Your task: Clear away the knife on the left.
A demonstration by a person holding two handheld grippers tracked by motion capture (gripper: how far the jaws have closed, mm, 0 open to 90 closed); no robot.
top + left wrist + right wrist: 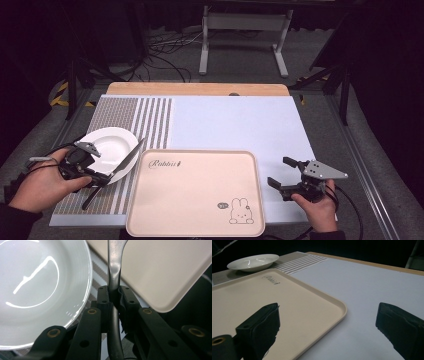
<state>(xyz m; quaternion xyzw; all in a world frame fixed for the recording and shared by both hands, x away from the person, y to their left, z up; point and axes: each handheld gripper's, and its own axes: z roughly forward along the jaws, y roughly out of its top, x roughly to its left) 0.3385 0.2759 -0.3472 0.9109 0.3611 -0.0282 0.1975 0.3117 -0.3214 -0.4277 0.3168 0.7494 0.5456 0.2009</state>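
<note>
A table knife (122,164) with a black handle and a metal blade is pinched in my left gripper (101,176), which is shut on it where handle meets blade. The blade slants up to the right, over the gap between the white plate (102,142) and the beige tray (195,195). In the left gripper view the knife (114,267) rises between the shut jaws of my left gripper (115,293), with the plate (37,285) to the left and the tray (162,270) to the right. My right gripper (281,172) stands open and empty at the tray's right edge.
A striped placemat (145,120) lies under the plate on the left. A pale sheet (235,122) covers the table beyond the tray. In the right gripper view, my right gripper (329,325) faces the tray's corner (332,307), with the plate (253,262) far off.
</note>
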